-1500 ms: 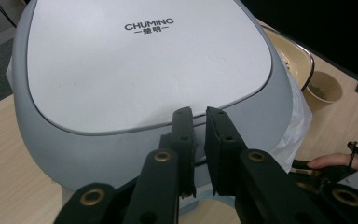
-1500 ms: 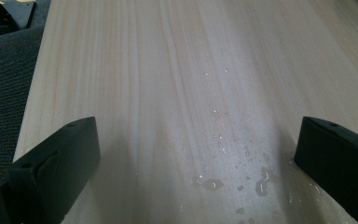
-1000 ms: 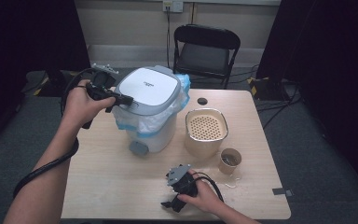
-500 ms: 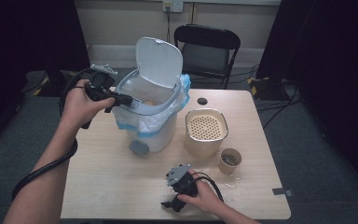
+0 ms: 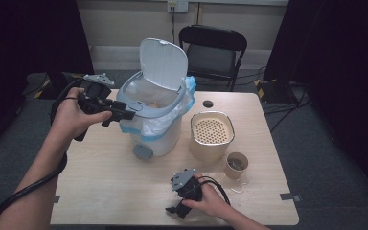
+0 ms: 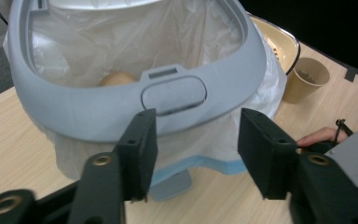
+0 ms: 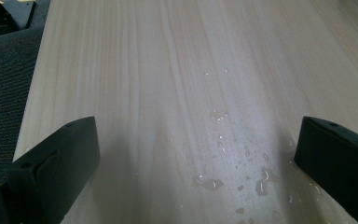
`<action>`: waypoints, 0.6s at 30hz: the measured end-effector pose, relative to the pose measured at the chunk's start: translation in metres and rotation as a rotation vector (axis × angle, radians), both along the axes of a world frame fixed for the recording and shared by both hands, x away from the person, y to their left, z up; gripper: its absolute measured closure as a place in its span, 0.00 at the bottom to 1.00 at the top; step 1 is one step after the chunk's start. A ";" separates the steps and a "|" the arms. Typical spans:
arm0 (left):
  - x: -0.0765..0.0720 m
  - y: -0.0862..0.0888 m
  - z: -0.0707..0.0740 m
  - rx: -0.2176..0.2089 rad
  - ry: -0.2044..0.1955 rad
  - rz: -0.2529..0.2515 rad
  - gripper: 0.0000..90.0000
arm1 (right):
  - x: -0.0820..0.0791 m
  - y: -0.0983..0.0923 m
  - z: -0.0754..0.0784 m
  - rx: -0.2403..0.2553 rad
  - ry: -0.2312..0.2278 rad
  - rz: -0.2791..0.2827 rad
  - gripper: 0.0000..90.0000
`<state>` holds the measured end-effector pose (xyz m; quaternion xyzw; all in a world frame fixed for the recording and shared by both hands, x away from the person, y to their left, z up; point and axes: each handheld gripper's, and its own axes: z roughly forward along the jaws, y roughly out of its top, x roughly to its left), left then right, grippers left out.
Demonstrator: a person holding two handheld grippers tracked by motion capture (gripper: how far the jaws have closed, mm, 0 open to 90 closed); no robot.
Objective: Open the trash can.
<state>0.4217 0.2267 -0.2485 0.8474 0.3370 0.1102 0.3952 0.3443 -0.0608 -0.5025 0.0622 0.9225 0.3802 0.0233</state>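
our left gripper [image 5: 124, 114] sits just in front of the bin [image 5: 155, 125], at its grey rim by the latch button [image 6: 174, 94]; its jaws have just been opening and pinch nothing. the lid [image 5: 163, 63] stands upright. our right gripper [image 5: 175, 211] rests low over the table [image 7: 168, 70], jaws spread wide, well apart from the bin.

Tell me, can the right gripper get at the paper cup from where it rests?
Probably yes. The right gripper rests on the table with its jaws wide open and nothing between them. The cup stands upright just beyond that hand, with bare tabletop between. The gripper points away from it, so it would have to turn first.
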 end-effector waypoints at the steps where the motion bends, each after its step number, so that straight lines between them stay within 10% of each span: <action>1: -0.003 0.002 -0.003 -0.010 -0.003 -0.004 0.45 | 0.000 0.000 0.000 0.003 -0.005 0.003 0.00; 18: -0.025 0.005 -0.051 -0.030 0.017 -0.049 0.21 | 0.000 0.000 0.000 0.005 -0.006 0.002 0.00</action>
